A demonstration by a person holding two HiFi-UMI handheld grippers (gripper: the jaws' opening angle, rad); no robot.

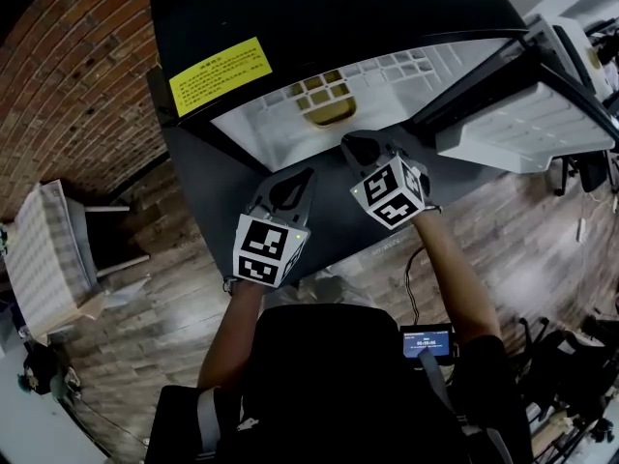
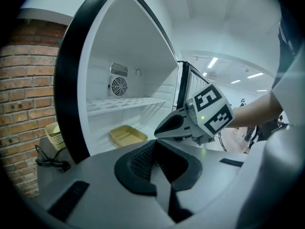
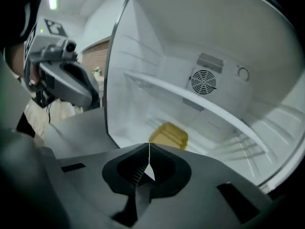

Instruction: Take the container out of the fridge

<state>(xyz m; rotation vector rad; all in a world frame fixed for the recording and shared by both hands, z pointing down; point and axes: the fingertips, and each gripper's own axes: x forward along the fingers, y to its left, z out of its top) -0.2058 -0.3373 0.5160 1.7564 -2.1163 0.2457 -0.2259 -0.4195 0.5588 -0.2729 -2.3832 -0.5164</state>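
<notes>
Fridge (image 1: 319, 8) stood with its door (image 1: 527, 129) swung fully open to the right in the head view. A yellow label (image 1: 221, 73) was fixed to the black top; its print was too small to read.

Container (image 2: 127, 135): yellow, shallow and open-topped. It lay on the fridge floor beneath the white shelf (image 2: 124, 103), forward of the fan grille (image 3: 204, 81) on the back wall. Neither tool touched it.

Left gripper (image 2: 155, 143): jaws closed tip to tip, with nothing between them. It was held outside the fridge opening, pointed in towards the interior.

Right gripper (image 3: 149, 147): jaws pressed together along a thin seam, and empty. It was held just at the mouth of the fridge, tips aimed down at the container, which showed directly above the jaw tips in its own view. It sat further forward than the left gripper, and the two were side by side, near but apart.

Surroundings: a brick wall (image 1: 68, 75) was to the left of the fridge. A stack of pale bowls (image 2: 55, 133) stood against that wall, with a black cable (image 2: 50, 162) beside it.
</notes>
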